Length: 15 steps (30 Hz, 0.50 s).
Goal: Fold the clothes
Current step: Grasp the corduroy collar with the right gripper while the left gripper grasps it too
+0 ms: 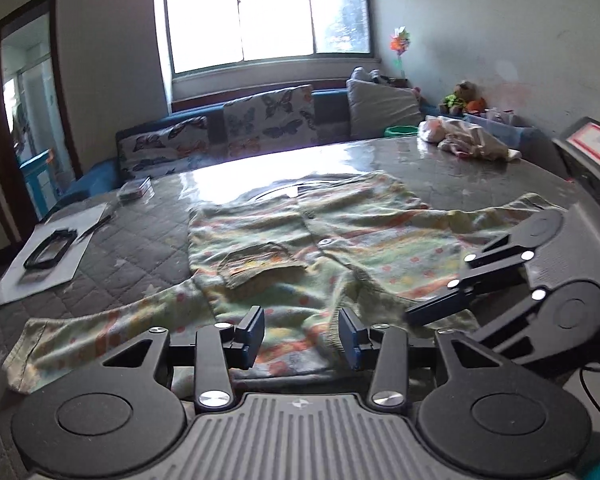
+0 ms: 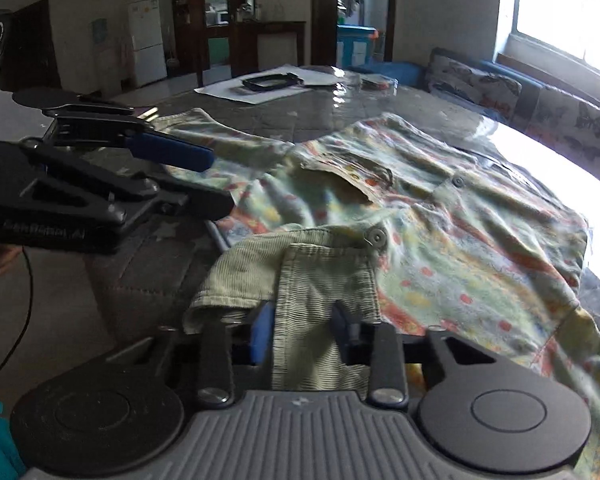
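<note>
Left tool point(image 1: 302, 334) is hovering spread over the shirt's point(image 1: 300, 248) near hem; only the right wrist view is showing the right tool point(image 2: 302, 330) spread around a folded-over edge. Shirt's lying flat across the tabletop point(image 1: 132, 248); clothes pile point(image 1: 466, 136) sitting far right.

butterfly cushions point(image 1: 268, 120), white fridge point(image 2: 146, 40), stuffed toy point(image 1: 460, 98)

I see a dark quilted table point(image 1: 140, 248) under a glossy clear cover, carrying a spread pastel shirt point(image 1: 300, 248), a white sheet point(image 1: 48, 256) with a black frame point(image 1: 50, 248) on it, and bundled pale clothes point(image 1: 468, 136) at its far corner.
</note>
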Motion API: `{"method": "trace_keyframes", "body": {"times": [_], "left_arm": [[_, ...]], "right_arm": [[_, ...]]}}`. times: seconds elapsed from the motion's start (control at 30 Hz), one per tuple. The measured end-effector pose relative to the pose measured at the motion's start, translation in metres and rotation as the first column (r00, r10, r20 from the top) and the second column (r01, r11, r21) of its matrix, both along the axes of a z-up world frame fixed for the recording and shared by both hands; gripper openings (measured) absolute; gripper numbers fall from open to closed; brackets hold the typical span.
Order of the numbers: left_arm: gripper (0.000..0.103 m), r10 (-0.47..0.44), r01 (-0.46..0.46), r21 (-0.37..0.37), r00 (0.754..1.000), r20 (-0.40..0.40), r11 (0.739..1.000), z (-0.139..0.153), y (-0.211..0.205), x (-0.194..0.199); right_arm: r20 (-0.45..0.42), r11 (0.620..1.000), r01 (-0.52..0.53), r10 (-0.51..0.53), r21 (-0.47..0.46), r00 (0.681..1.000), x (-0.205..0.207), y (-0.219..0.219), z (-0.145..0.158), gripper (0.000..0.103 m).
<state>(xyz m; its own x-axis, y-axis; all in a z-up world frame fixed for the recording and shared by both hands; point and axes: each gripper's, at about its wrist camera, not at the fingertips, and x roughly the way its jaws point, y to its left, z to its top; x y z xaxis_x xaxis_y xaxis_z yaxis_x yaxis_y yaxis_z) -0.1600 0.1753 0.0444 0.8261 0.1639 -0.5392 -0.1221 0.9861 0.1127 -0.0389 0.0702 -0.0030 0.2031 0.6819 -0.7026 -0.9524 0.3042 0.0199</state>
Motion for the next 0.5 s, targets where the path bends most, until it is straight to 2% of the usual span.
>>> {"method": "trace_keyframes", "body": {"times": [0.13, 0.33, 0.4, 0.5], "left_arm": [[0.044, -0.087, 0.087, 0.051, 0.996, -0.006, 0.995, -0.003, -0.019, 0.004], [0.043, -0.169, 0.176, 0.100, 0.983, -0.075, 0.979, -0.022, -0.032, 0.022], [0.036, -0.168, 0.181, 0.118, 0.980, -0.109, 0.976, -0.031, -0.032, 0.029], [0.034, -0.167, 0.185, 0.135, 0.977, -0.134, 0.973, -0.039, -0.031, 0.034]], "right_arm": [[-0.025, 0.997, 0.050, -0.048, 0.053, 0.999, 0.007, -0.009, 0.009, 0.006], [-0.075, 0.980, 0.154, -0.145, 0.129, 0.987, 0.028, -0.028, 0.025, 0.003], [-0.077, 0.978, 0.163, -0.154, 0.127, 0.985, 0.031, -0.029, 0.025, 0.003], [-0.083, 0.983, 0.145, -0.136, 0.114, 0.987, 0.029, -0.027, 0.022, 0.003]]}}
